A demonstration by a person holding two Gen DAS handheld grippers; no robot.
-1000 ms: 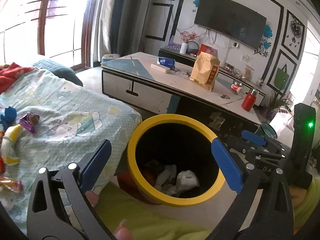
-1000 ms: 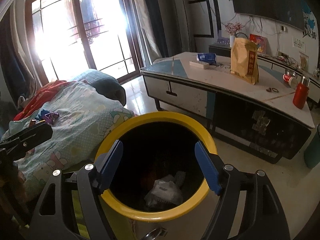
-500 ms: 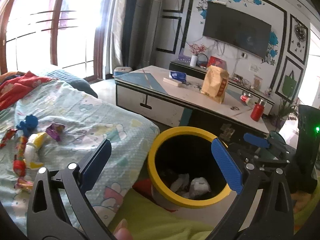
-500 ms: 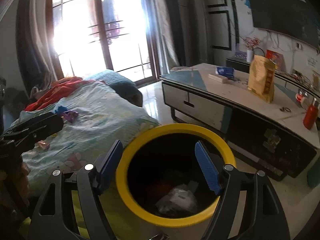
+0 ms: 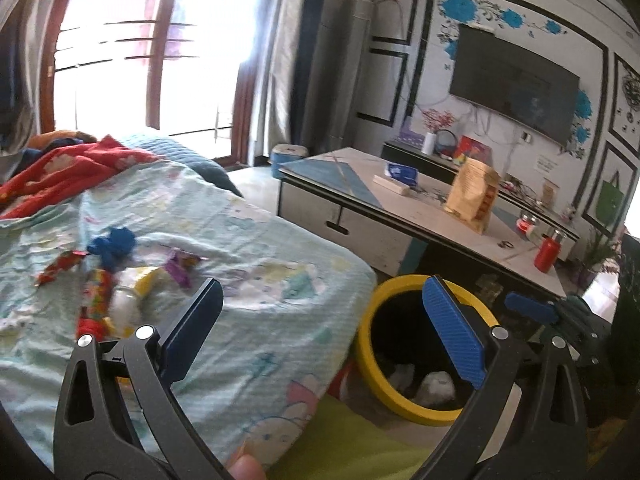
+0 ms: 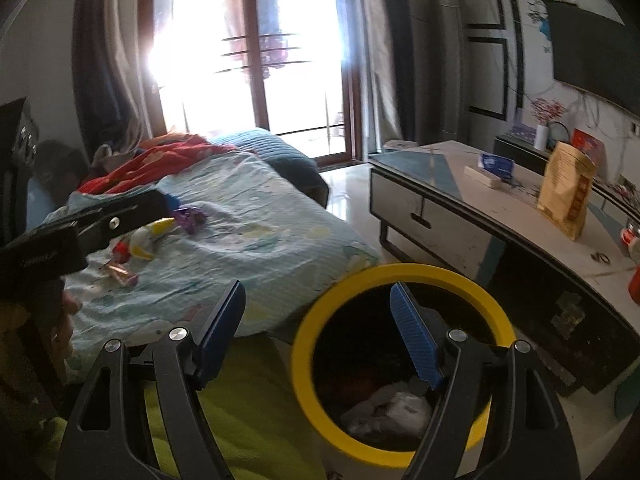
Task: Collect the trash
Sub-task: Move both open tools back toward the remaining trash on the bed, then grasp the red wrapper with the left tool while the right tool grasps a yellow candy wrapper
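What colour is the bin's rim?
Yellow; the bin rim shows best in the right wrist view.

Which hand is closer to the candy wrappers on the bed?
Probably left. The left gripper, open and empty, faces the wrappers on the blanket, while the right gripper sits nearer the yellow bin.

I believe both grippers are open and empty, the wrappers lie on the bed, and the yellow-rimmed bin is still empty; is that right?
Not quite: the yellow-rimmed bin already holds crumpled white trash, as the right wrist view shows. The left gripper and right gripper are open and empty, and wrappers lie on the bed.
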